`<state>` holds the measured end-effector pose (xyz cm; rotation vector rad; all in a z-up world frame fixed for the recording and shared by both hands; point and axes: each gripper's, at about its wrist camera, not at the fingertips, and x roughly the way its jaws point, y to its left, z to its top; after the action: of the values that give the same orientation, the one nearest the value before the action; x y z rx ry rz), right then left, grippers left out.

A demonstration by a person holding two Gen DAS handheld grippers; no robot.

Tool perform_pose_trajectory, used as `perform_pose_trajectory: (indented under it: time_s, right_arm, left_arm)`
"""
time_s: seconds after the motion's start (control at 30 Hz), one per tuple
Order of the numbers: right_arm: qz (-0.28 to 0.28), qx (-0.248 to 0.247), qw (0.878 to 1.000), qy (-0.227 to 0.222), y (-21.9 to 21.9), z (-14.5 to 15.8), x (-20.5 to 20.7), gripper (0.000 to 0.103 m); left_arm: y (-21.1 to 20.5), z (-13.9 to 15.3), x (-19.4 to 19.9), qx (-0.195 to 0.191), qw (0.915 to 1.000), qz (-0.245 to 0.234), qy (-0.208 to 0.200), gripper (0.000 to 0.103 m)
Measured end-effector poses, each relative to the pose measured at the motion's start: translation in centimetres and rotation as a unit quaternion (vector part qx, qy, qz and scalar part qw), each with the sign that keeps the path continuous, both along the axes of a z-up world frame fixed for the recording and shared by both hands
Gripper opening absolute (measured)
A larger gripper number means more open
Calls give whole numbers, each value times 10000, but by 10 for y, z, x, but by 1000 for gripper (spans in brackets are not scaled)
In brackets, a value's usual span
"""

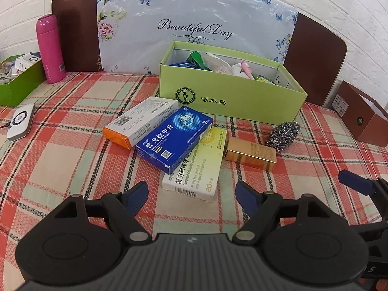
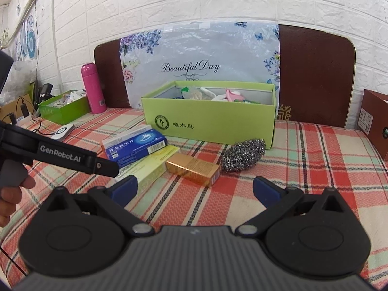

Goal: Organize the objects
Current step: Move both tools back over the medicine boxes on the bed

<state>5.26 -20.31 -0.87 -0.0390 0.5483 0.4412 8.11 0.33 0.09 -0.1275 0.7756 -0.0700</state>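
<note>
A pile of boxes lies on the plaid cloth: a blue medicine box (image 1: 173,138) (image 2: 137,145) on top of a white-and-orange box (image 1: 139,121) and a yellow-white box (image 1: 196,172) (image 2: 150,169). A gold box (image 1: 249,154) (image 2: 194,168) and a steel scourer (image 1: 282,133) (image 2: 243,154) lie to their right. Behind them stands an open light-green box (image 1: 232,97) (image 2: 208,121) holding several items. My left gripper (image 1: 191,196) is open just in front of the yellow-white box. My right gripper (image 2: 195,190) is open in front of the gold box.
A pink bottle (image 1: 51,48) (image 2: 93,88) and a smaller green box (image 1: 17,82) (image 2: 63,109) stand at the back left. A white device (image 1: 20,121) lies at the left. A brown box (image 1: 361,118) (image 2: 374,121) stands at the right. A floral board (image 1: 194,24) leans against the wall.
</note>
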Motion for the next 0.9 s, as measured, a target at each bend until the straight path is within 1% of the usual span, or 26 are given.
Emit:
perform_pose_trajectory:
  time_s: [0.1, 0.2, 0.3, 0.43, 0.5, 0.57, 0.6, 0.63, 0.67, 0.7, 0.73, 0.77, 0.83, 0.87, 0.9]
  right_arm:
    - [17, -5, 9999, 126, 11, -7, 3, 103]
    - [58, 32, 9993, 360, 28, -18, 10, 103]
    - [187, -9, 9983, 561, 57, -31, 20, 102]
    - [388, -150, 9966, 710, 100, -44, 38, 99]
    - [292, -185, 9962, 801, 120, -48, 47, 99]
    - [98, -105, 9955, 940, 137, -50, 58, 100]
    - [-23, -90, 9947, 1024, 146, -52, 63, 102]
    - [-114, -153, 9943, 1051, 155, -55, 67, 103]
    - [-186, -302, 9941, 1021, 162, -58, 70, 102]
    - [-305, -381, 9942, 963, 164, -61, 71, 93]
    - [-443, -519, 9938, 878, 164, -62, 69, 80]
    - [-384, -592, 9945, 780, 160, -62, 65, 79]
    - [-172, -563, 9951, 788, 145, -60, 54, 74]
    - [-115, -527, 9953, 802, 135, -60, 49, 72]
    - [-79, -509, 9954, 811, 125, -59, 43, 69]
  left_arm:
    - [12, -4, -1, -77, 9999, 78, -11, 82]
    - [24, -5, -2, -96, 9998, 174, -53, 82]
    - [39, -4, -3, -162, 9993, 297, -146, 82]
    - [57, -1, -9, -249, 9987, 348, -289, 82]
    - [65, 0, -9, -252, 9984, 374, -328, 82]
    - [72, 1, -9, -285, 9981, 441, -335, 82]
    - [76, 2, -8, -300, 9979, 471, -336, 82]
    - [79, 2, -6, -305, 9978, 489, -342, 82]
    - [81, 3, -5, -293, 9977, 495, -355, 78]
    - [82, 4, -4, -233, 9976, 534, -363, 78]
    - [85, 5, -3, -220, 9977, 512, -380, 78]
    - [86, 5, -3, -278, 9977, 464, -402, 78]
    - [85, 3, 1, -384, 9978, 339, -432, 78]
    - [80, 1, 4, -395, 9980, 249, -431, 78]
    - [74, -1, 9, -388, 9982, 160, -421, 78]
